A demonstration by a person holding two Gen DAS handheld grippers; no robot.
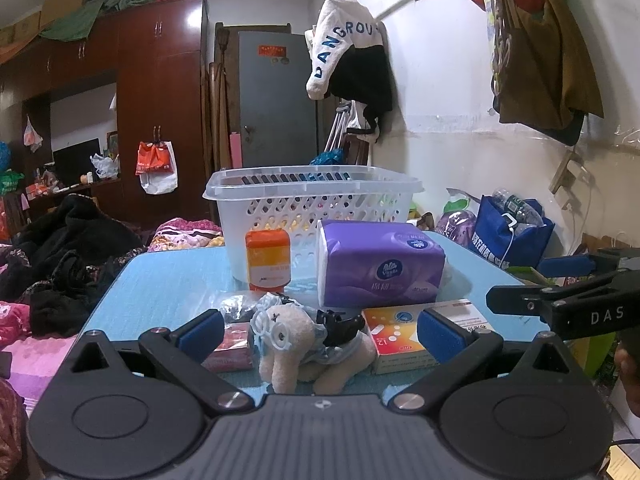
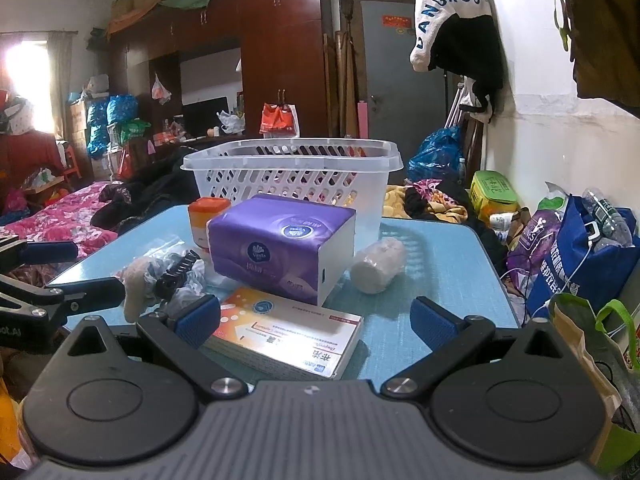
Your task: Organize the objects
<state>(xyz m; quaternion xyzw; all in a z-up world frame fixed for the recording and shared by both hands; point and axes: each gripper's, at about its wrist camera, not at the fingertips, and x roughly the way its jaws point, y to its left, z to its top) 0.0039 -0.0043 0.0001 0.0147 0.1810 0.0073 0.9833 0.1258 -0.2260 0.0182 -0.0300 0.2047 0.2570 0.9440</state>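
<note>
Both my tools gape empty: left tool [image 1: 320, 330] should straddle the cream plush lamb [image 1: 288, 340] squarely; white slotted plastic basket [image 1: 312, 200] waits at twelve o'clock.

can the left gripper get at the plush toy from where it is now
Probably yes. The left gripper is open and the plush toy lies right between its fingers on the table. A black hair clip rests against the toy, and the medicine box crowds one side.

Table [image 2: 440, 264]: light blue; basket [image 1: 312, 200]: translucent white, slotted walls; tissue pack [image 2: 280, 248]: purple with white ends; jar [image 1: 267, 258]: orange and white; medicine box [image 2: 288, 336]: white with orange-red dotted pattern; plush toy [image 1: 288, 344]: cream.
</note>
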